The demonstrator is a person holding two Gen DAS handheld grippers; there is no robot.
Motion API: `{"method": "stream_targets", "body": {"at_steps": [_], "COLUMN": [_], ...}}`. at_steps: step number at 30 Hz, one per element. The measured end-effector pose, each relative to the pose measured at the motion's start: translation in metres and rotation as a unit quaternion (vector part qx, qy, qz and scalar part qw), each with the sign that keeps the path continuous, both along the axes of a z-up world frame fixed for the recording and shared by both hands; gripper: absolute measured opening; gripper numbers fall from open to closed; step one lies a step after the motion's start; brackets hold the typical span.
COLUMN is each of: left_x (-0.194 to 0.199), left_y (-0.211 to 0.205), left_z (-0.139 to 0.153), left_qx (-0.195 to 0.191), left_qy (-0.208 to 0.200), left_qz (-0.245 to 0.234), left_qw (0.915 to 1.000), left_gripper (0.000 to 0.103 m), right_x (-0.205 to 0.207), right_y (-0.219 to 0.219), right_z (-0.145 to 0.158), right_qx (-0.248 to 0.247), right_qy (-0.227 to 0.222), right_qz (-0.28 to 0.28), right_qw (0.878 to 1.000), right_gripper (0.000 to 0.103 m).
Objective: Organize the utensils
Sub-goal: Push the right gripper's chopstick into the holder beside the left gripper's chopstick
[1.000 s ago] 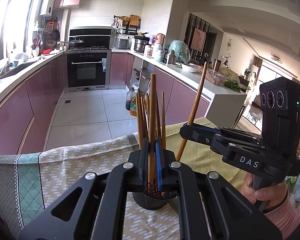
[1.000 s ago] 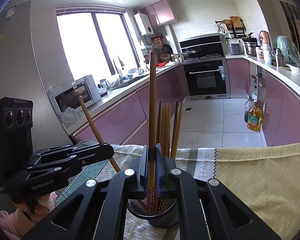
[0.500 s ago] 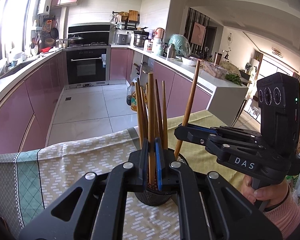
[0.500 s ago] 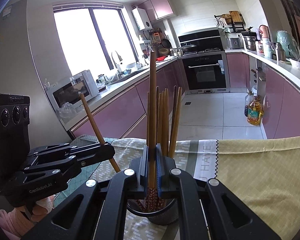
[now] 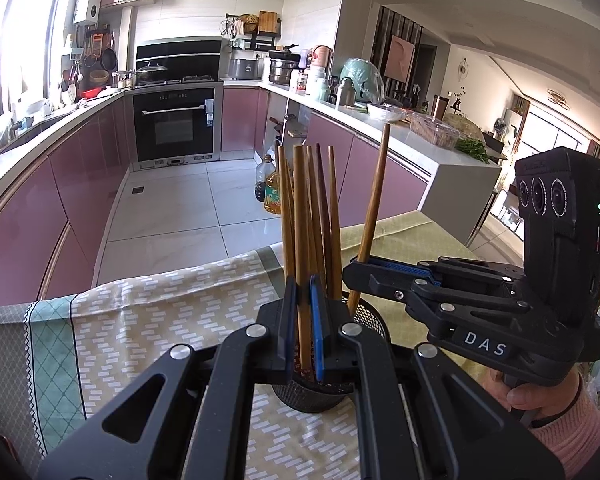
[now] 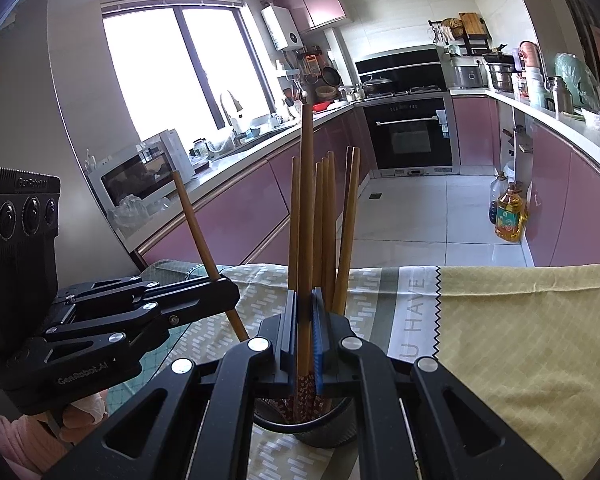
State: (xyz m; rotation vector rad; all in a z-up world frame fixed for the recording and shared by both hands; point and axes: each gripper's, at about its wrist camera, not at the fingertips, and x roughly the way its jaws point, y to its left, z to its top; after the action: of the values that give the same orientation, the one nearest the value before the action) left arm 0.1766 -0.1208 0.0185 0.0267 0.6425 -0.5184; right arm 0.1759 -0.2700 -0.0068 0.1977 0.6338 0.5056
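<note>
The table cloth (image 5: 148, 320), patterned green and yellow, covers the work surface and carries all task items. On it stands a black mesh holder (image 5: 374, 320), at 6 o'clock in both wrist views, partly masked by the gripper frames. It already holds a bundle of wooden chopsticks (image 5: 324, 220), upright and fanned slightly. The left gripper (image 5: 303, 332) has its tongs narrow, clamped on one chopstick (image 5: 300, 216) near its lower, patterned end, the shaft standing nearly vertical over the holder mouth. The right gripper (image 5: 362, 268), seen at 3 o'clock in the left wrist view, is likewise narrow and clamped on a second chopstick (image 5: 374, 196); that stick leans toward 1 o'clock with its lower end at the holder rim. Whether either tip rests on the holder floor cannot be told. Handling assessment: the chopsticks appear light, stiff and smooth, liable to pivot or slide in a two-pad grip; hold is best taken on the lower third, as now, keeping the shaft upright. The holder appears light and could tip if a stick catches its rim. Judged stage: insertion in hand, release not yet made.
</note>
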Motion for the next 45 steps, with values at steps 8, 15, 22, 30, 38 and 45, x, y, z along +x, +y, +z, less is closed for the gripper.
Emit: {"method": "stream_targets", "body": {"at_steps": [8,15,22,30,38,45], "left_x": [0.009,0.019,0.022,0.027,0.031,0.035], "left_y": [0.002,-0.001,-0.003,-0.007,-0.010,-0.013], "left_z": [-0.004,-0.008,-0.012,-0.016,-0.019,-0.022], "left_qx": [-0.001,0.001,0.002,0.002,0.001,0.004], "left_qy": [0.006,0.011,0.015,0.021,0.028,0.032], "left_qz": [0.006,0.007,0.009,0.010,0.004,0.003], "left_qw": [1.0000,0.9999,0.9998,0.9997,0.9996,0.9995], "left_gripper": [0.008,0.008,0.008,0.008,0.008,0.008], "right_x": [0.006,0.008,0.009,0.010,0.014,0.017], "right_y": [0.003,0.003,0.003,0.002,0.002,0.004], "right_z": [-0.004,-0.005,-0.006,-0.008,-0.012,-0.013], "right_qx": [-0.001,0.000,-0.001,-0.002,-0.003,-0.003], "right_qy": [0.008,0.010,0.011,0.013,0.016,0.018], "right_qz": [0.000,-0.002,-0.002,-0.003,-0.005,-0.008], "right_qw": [1.000,1.000,1.000,1.000,1.000,1.000], "right_gripper": [0.006,0.006,0.006,0.006,0.006,0.007]}}
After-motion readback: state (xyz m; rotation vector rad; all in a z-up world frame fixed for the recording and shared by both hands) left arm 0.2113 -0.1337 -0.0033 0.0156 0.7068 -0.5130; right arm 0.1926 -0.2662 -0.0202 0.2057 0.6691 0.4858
